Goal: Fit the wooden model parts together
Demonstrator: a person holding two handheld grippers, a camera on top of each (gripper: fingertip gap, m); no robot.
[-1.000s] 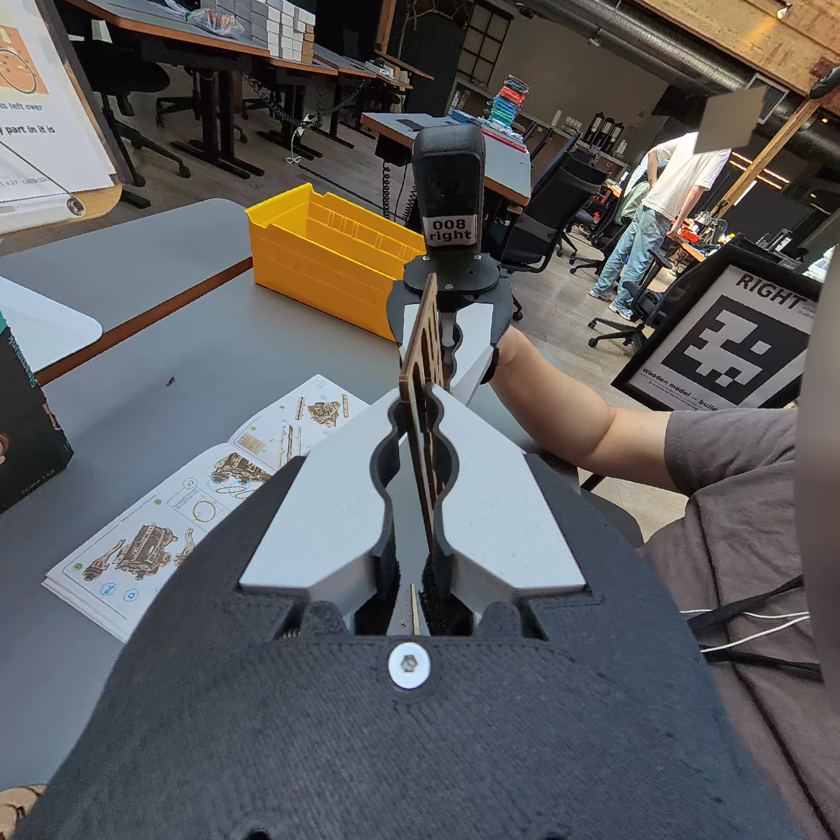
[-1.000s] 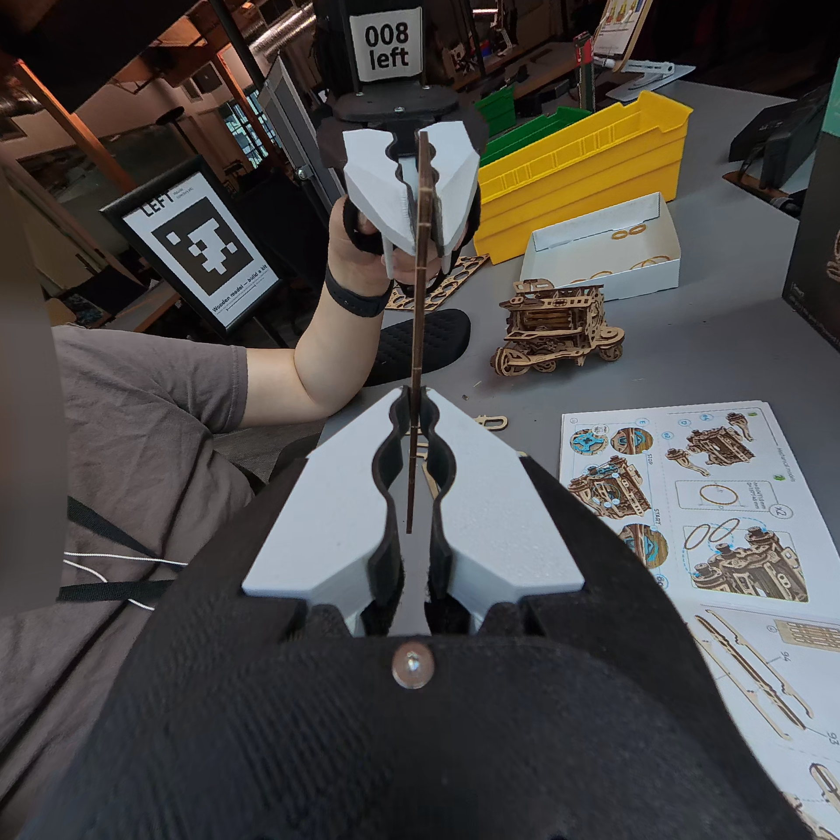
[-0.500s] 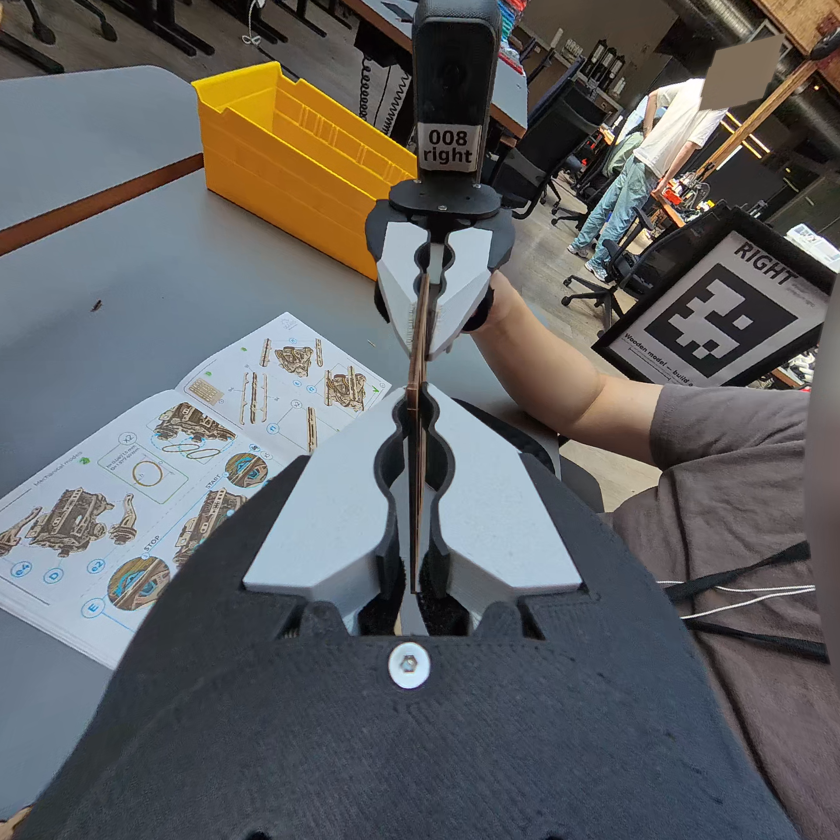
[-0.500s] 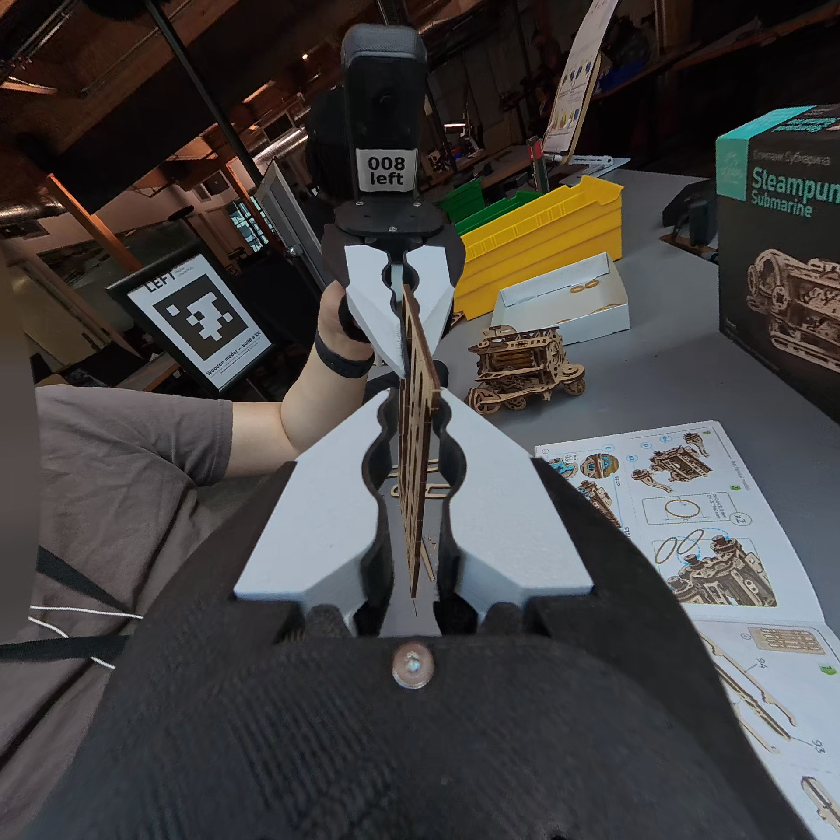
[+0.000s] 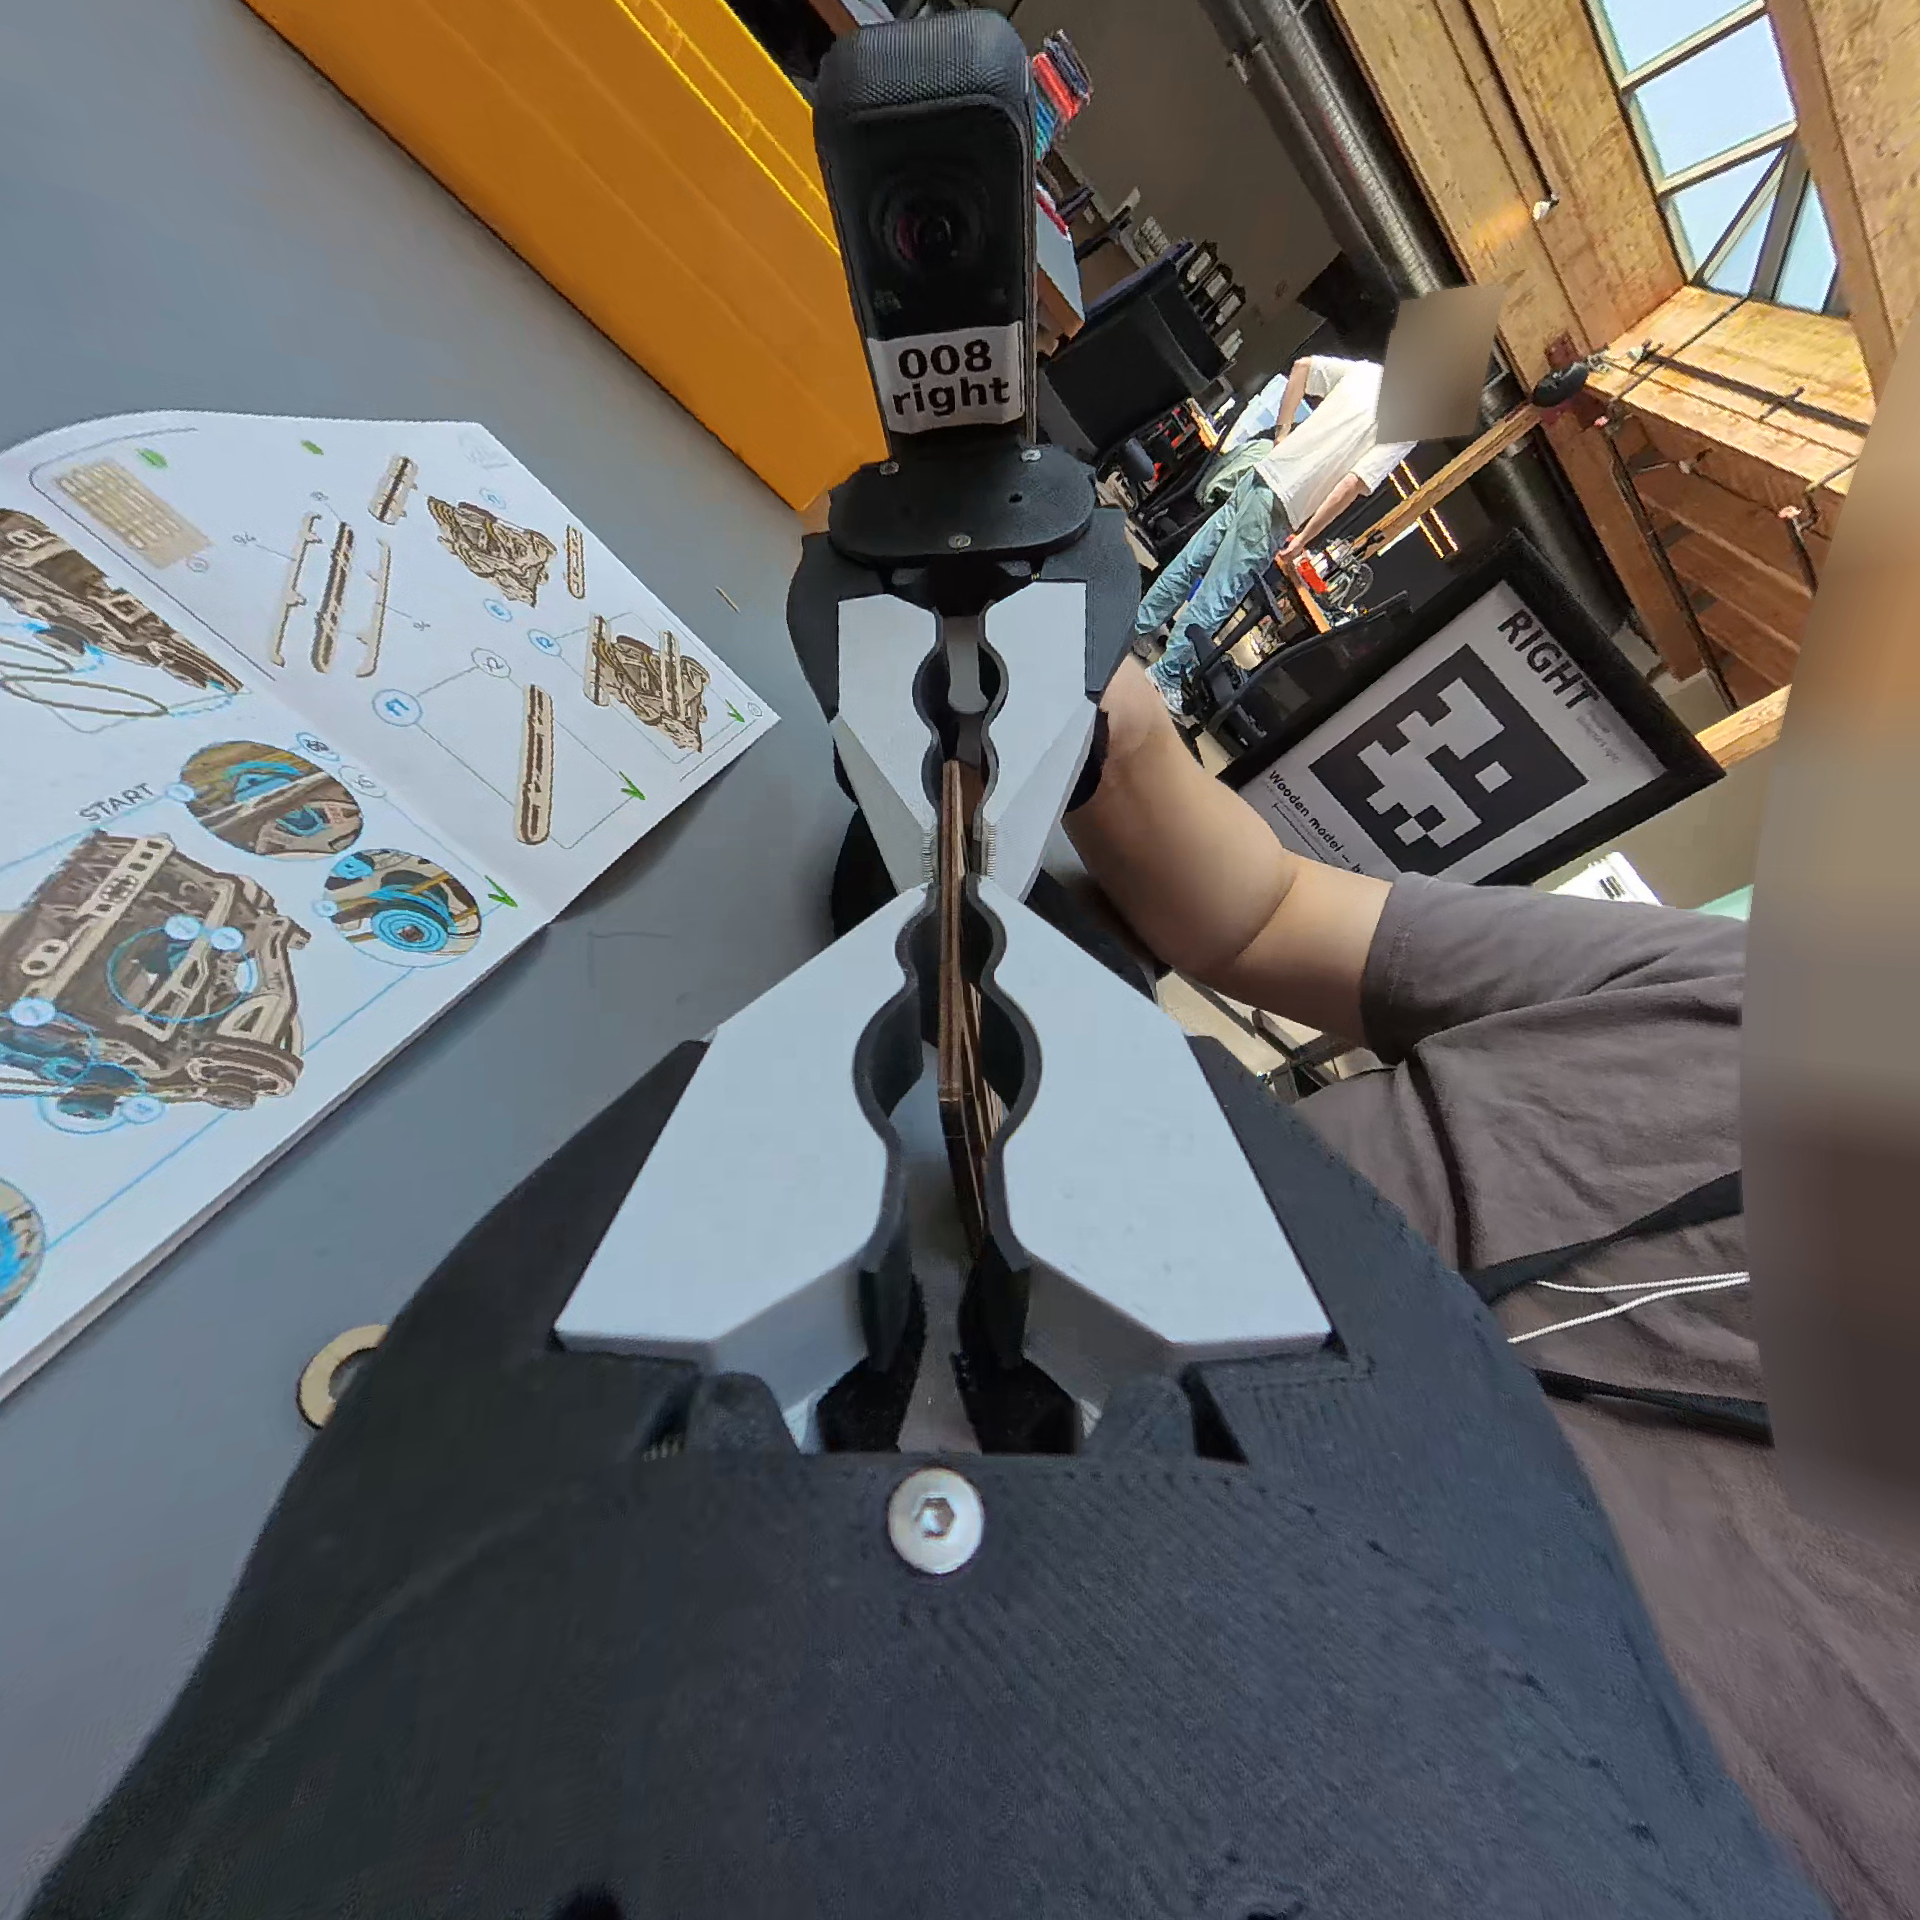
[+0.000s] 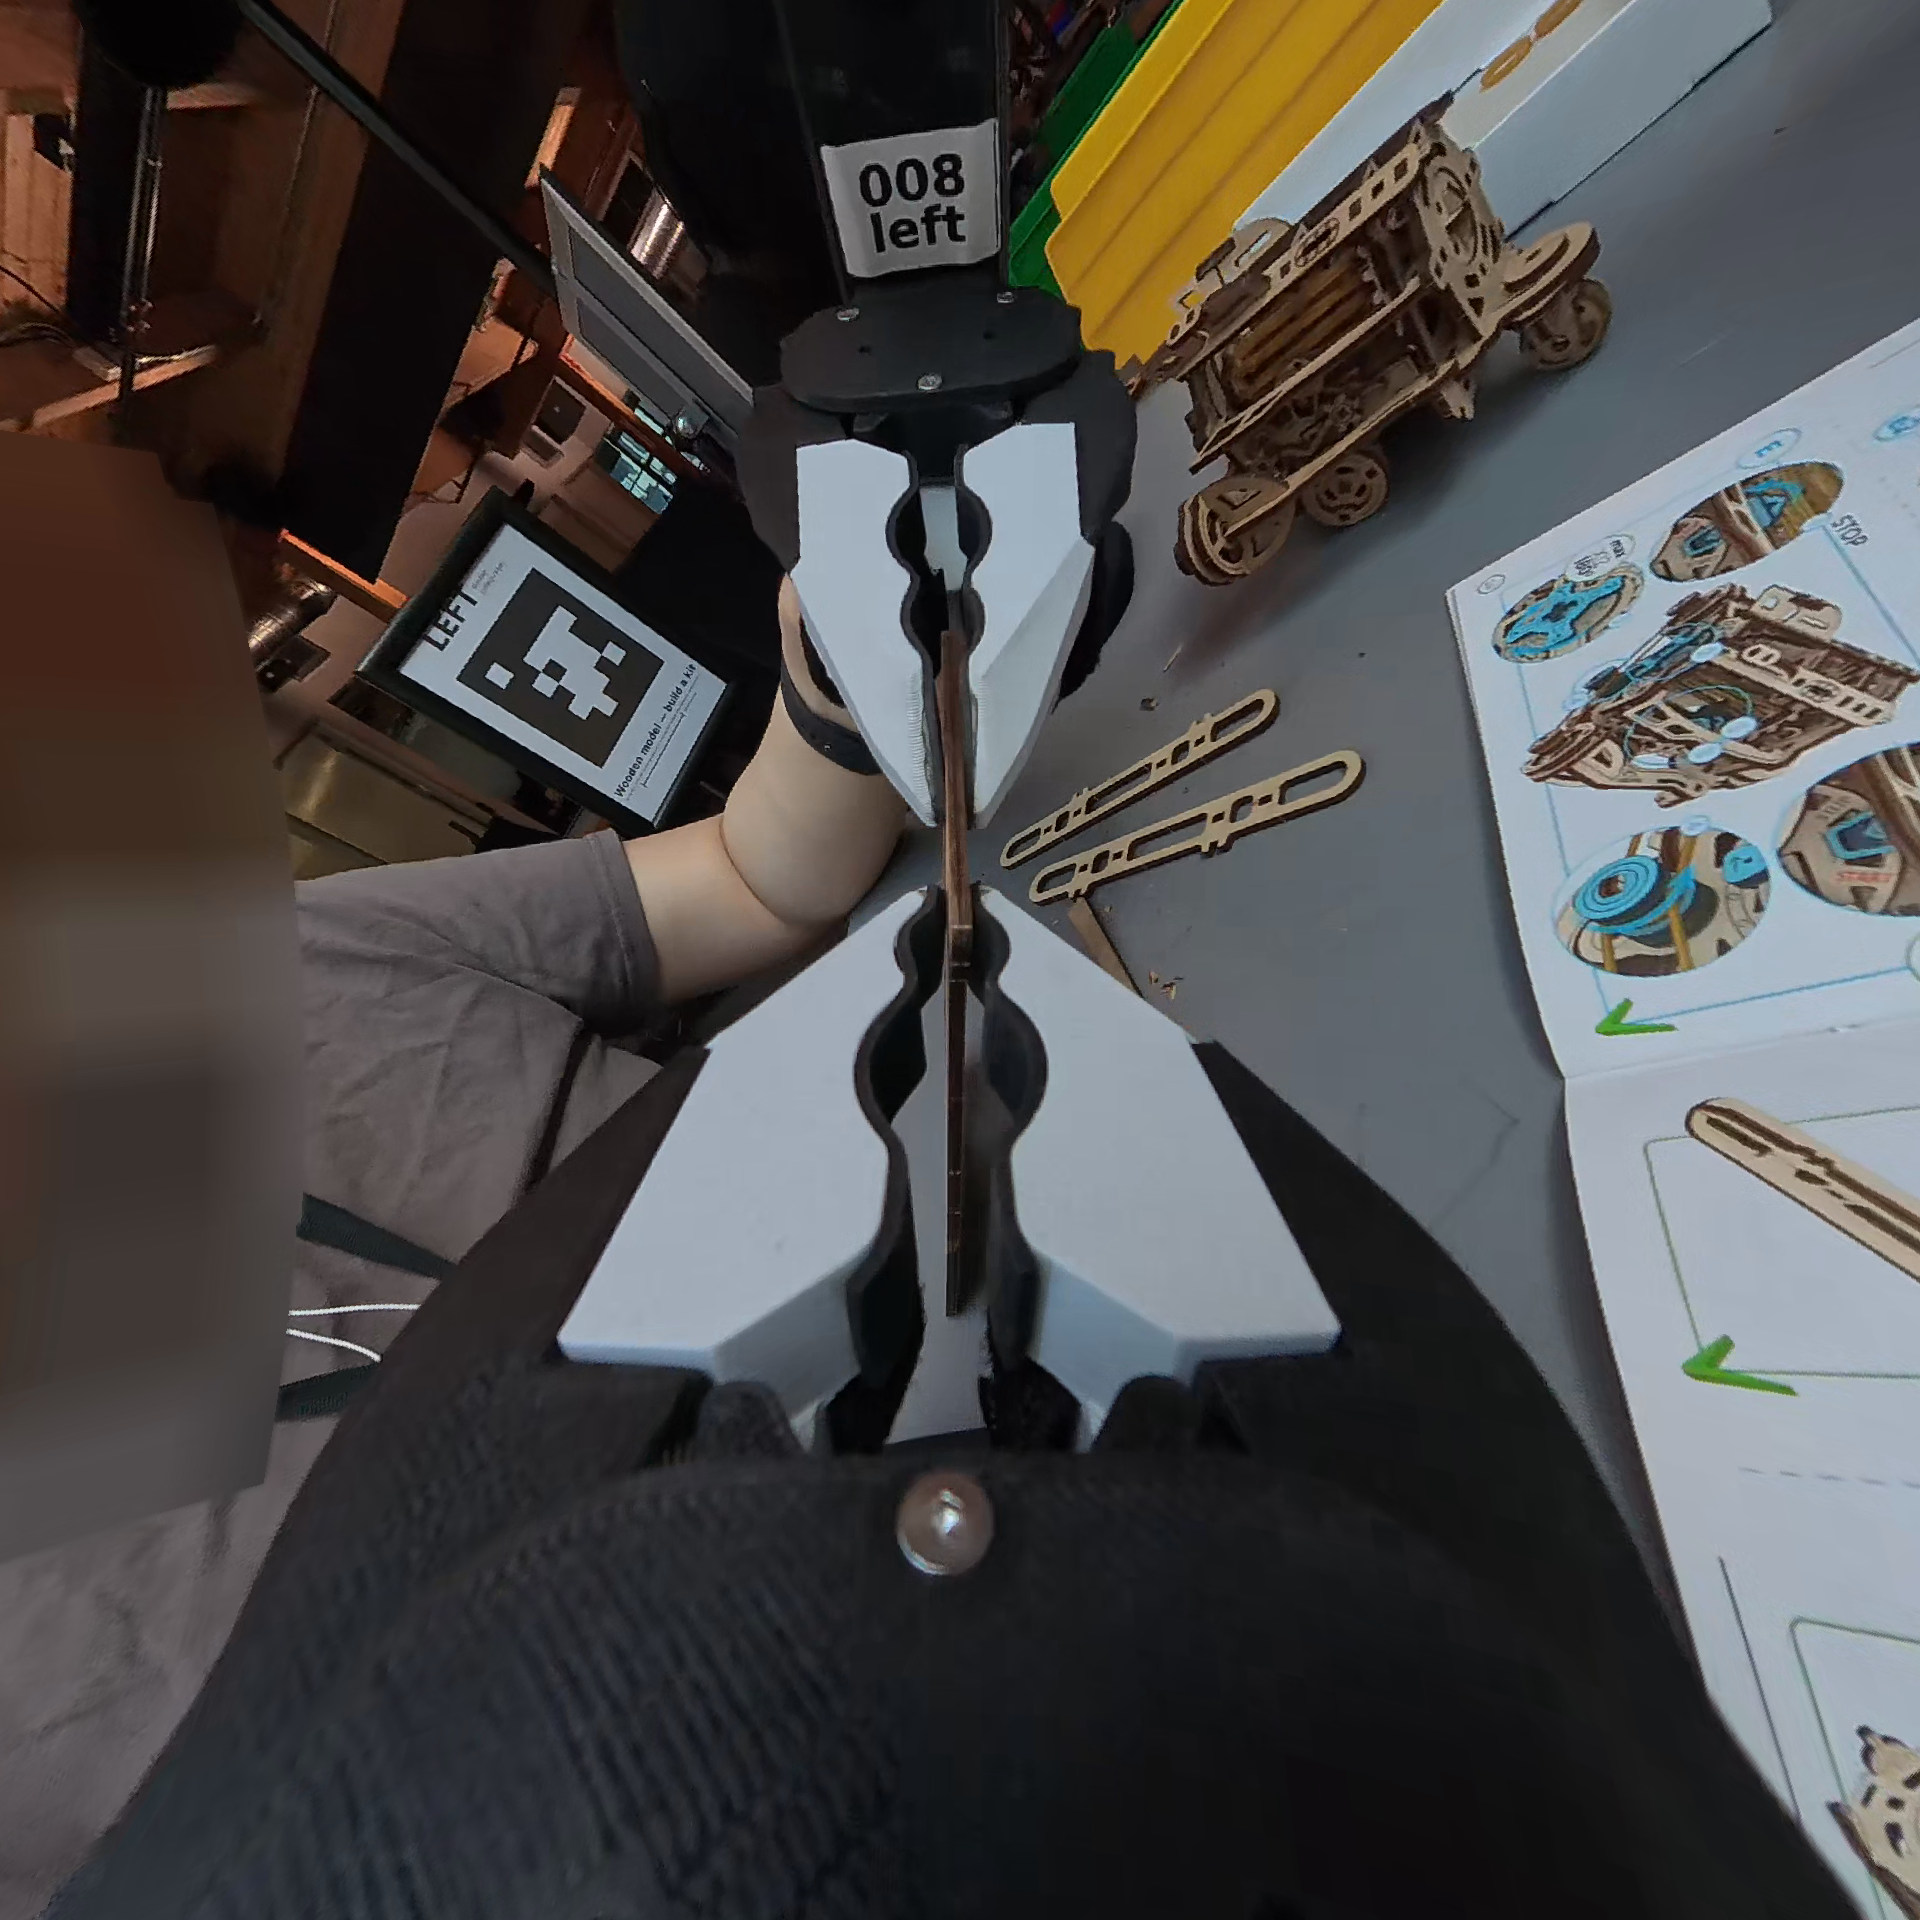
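A thin brown wooden panel (image 5: 948,997) shows edge-on between my two grippers, which face each other almost tip to tip above the grey table (image 5: 208,343). My left gripper (image 5: 956,906) is shut on one end of the panel. My right gripper (image 6: 956,902) is shut on the other end (image 6: 954,1091). The right gripper (image 5: 957,844) shows opposite in the left wrist view, and the left gripper (image 6: 948,821) shows opposite in the right wrist view. Two slotted wooden strips (image 6: 1184,800) lie on the table just right of the tips. An assembled wooden model (image 6: 1371,322) stands beyond them.
An open instruction booklet (image 5: 312,727) lies on the table and also shows in the right wrist view (image 6: 1714,1039). A yellow bin (image 5: 582,177) and a white box (image 6: 1621,114) stand at the back. A wooden ring (image 5: 332,1371) lies by the booklet. Framed marker signs (image 5: 1455,748) stand off the table edge. From either gripper's tips it is about 20 centimetres to the assembled wooden model (image 6: 1371,322).
Both grippers have tilted down toward the table and drawn closer, tip to tip. The right gripper's jaws have closed from a loose gap onto the panel.
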